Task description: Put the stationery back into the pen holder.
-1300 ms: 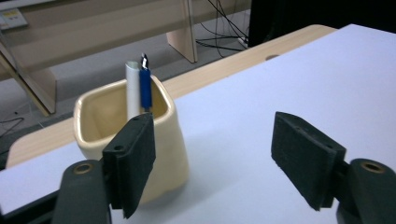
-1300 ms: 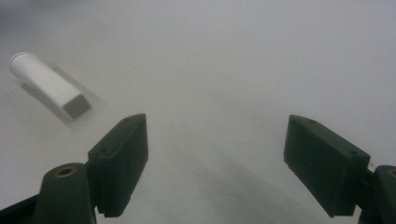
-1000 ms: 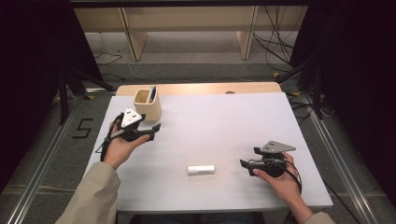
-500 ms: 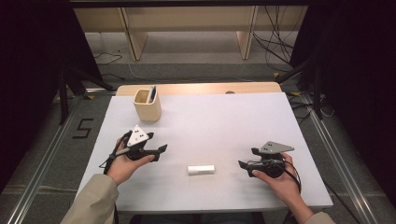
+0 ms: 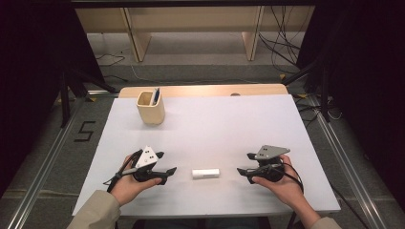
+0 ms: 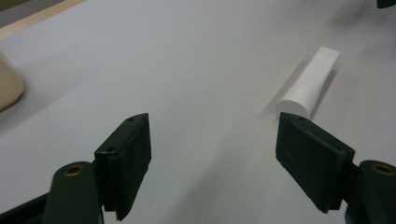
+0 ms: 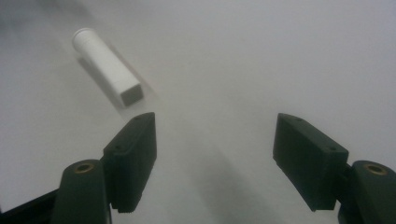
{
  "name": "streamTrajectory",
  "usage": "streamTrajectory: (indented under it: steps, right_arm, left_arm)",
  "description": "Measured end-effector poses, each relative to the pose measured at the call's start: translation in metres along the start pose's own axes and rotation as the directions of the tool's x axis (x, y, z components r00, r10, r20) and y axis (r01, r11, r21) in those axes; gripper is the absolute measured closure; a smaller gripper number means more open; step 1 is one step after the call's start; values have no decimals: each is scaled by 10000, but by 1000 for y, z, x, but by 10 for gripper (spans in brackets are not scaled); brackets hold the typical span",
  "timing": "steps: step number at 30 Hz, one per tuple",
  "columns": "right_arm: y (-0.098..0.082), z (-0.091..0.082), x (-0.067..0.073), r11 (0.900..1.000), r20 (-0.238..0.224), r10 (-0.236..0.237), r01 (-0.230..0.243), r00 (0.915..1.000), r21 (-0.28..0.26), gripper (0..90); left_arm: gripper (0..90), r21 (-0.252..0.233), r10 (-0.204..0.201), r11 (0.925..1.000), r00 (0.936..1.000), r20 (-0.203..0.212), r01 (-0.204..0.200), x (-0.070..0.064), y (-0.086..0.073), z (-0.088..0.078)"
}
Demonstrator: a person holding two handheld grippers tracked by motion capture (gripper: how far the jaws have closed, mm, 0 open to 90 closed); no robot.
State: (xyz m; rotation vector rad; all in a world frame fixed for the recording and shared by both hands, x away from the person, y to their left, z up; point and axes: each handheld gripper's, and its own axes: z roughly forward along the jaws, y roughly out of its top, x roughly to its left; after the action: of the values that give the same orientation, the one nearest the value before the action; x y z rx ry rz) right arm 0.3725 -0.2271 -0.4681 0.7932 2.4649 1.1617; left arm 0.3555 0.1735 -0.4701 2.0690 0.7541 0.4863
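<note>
In the high view, a small white tube (image 5: 205,173) lies flat on the white surface (image 5: 219,124) near the middle of its near edge, its long axis running along that edge. The left gripper (image 5: 168,171) is held low over the surface to the tube's left, near it but apart, pointing toward it; the right gripper (image 5: 243,171) is held at the tube's right, also near and apart, pointing back at it, so the tube lies between the two. A tan pen holder (image 5: 151,108) with a dark pen (image 5: 155,96) in it stands toward the far left corner, well apart from both hands. In the left gripper view, the two black jaws stand wide apart with bare surface between them; the white tube (image 6: 309,83) lies just beyond the right-hand jaw, its round end toward the camera, not touched. A bit of the pen holder (image 6: 9,84) shows at the picture's left edge. In the right gripper view, the jaws have just been closing a little but stand well apart, with nothing between them; the tube (image 7: 106,66) lies beyond the left-hand jaw, its flat square end nearest, clear of the pads.
</note>
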Motion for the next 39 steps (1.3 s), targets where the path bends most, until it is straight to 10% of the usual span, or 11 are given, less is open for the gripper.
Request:
streamTrajectory:
  steps: [12,26,39]
  right_arm:
    - [22,18,15,9791,-1001,-1608,1715,9819,1097,401]
    - [55,47,43,8837,-1844,-3611,3986,9141,2453,440]
    - [80,77,55,8126,-2888,-4016,4836,8691,3252,475]
  left_arm:
    - [254,261,65,9996,9999,89,-68,-7,-6,2]
    - [254,262,157,9995,9997,175,-161,-9,-5,4]
    - [254,271,185,9995,9997,180,-190,-9,-5,5]
